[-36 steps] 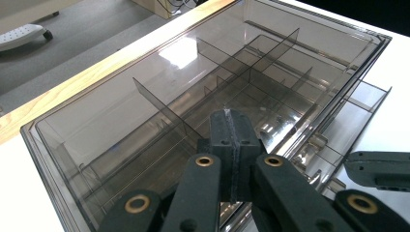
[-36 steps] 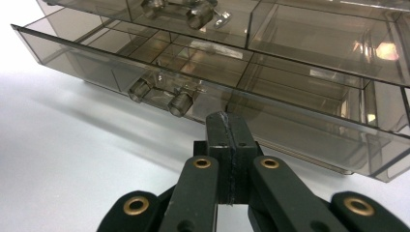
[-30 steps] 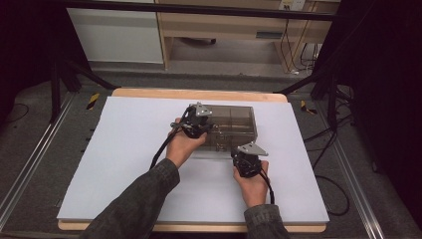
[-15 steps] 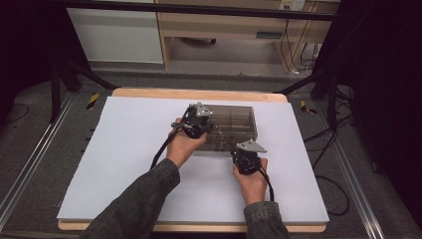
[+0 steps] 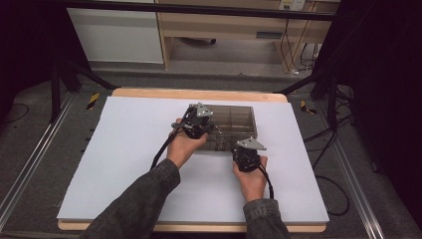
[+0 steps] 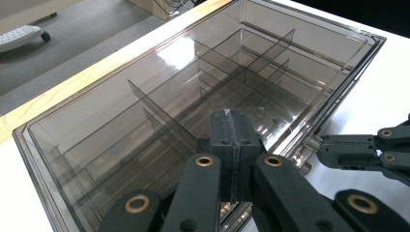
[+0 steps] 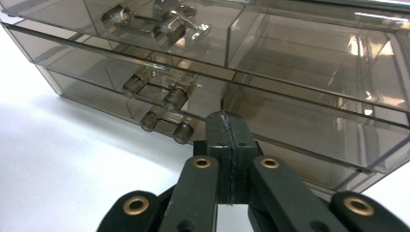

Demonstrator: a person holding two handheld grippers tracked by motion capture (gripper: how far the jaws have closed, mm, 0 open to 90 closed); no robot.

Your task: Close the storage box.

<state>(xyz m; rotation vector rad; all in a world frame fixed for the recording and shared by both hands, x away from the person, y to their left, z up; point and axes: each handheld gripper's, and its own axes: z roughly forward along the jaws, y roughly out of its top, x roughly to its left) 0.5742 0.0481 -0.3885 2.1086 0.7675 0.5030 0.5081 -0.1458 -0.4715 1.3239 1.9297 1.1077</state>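
Both pairs of jaws are pressing fully together with nothing between them — the left gripper (image 5: pixel 200 125) is hovering over the open top of a smoky clear plastic organizer (image 5: pixel 234 127), and the right gripper (image 5: pixel 246 154) is pointing at its front face. Compared with a second ago, almost nothing is shifting: both hands are keeping their places and the organizer is sitting where it was. That stillness suggests the person is lining up rather than acting, probably bracing the box with the left while readying the right for a drawer. The organizer (image 6: pixel 145 111) is resting on the white table sheet (image 5: pixel 134 149), toward the far middle. Thin dividers are splitting its top tray into empty compartments; below, stacked drawers are carrying clear bar handles (image 7: pixel 167 128).
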